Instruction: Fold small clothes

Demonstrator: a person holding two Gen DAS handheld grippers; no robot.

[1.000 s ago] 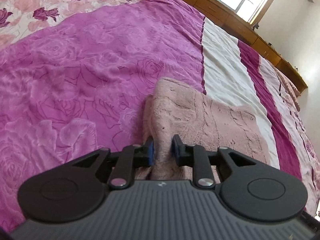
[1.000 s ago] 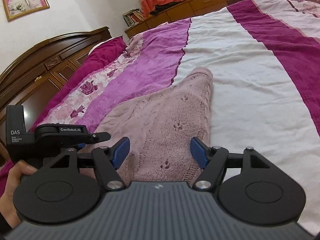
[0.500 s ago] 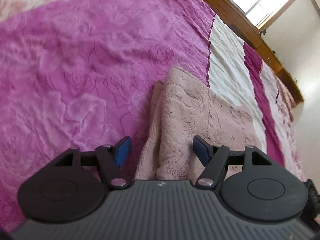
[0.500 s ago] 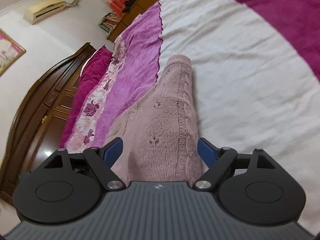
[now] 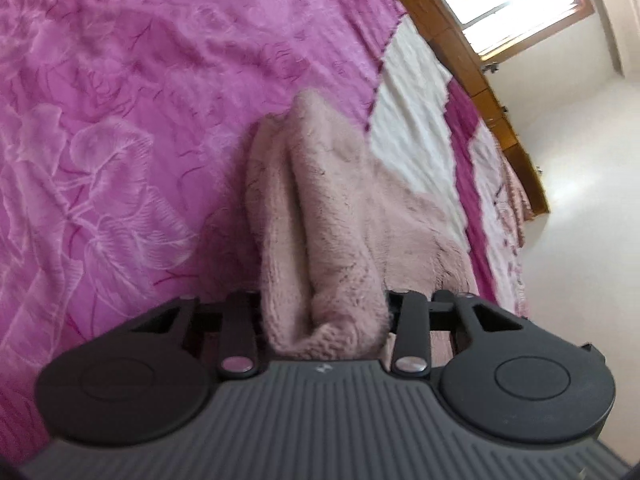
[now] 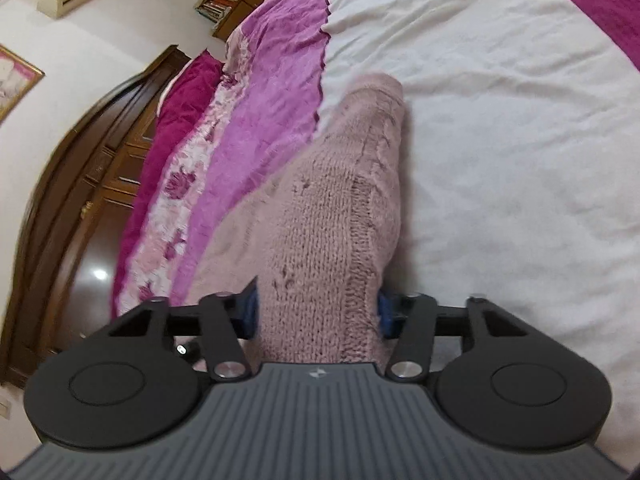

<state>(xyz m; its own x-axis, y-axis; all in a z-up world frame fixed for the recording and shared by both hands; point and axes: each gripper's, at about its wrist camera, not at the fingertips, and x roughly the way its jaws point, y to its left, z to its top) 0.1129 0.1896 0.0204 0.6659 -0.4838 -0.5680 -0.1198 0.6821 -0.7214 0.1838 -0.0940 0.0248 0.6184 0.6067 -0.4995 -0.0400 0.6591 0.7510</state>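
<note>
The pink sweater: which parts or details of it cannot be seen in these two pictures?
- Left wrist view: the pink sweater has its near edge hidden behind the left gripper, whose jaws are closing on a bunched fold; motion blur smears the knit.
- Right wrist view: the right gripper, closing too, hides the near end; overall shape unclear.

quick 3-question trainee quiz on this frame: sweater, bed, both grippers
1. True or false: the pink knit sweater lies on a bare wooden floor.
2. What sits between the fingers of the left gripper? A) bunched sweater B) a pillow C) nothing
3. In the right wrist view, the right gripper has sweater fabric between its blue ____.

Key: 1 false, it lies on the bedspread. 2 A. 3 pads. Both grippers' jaws are closing on the fabric.
</note>
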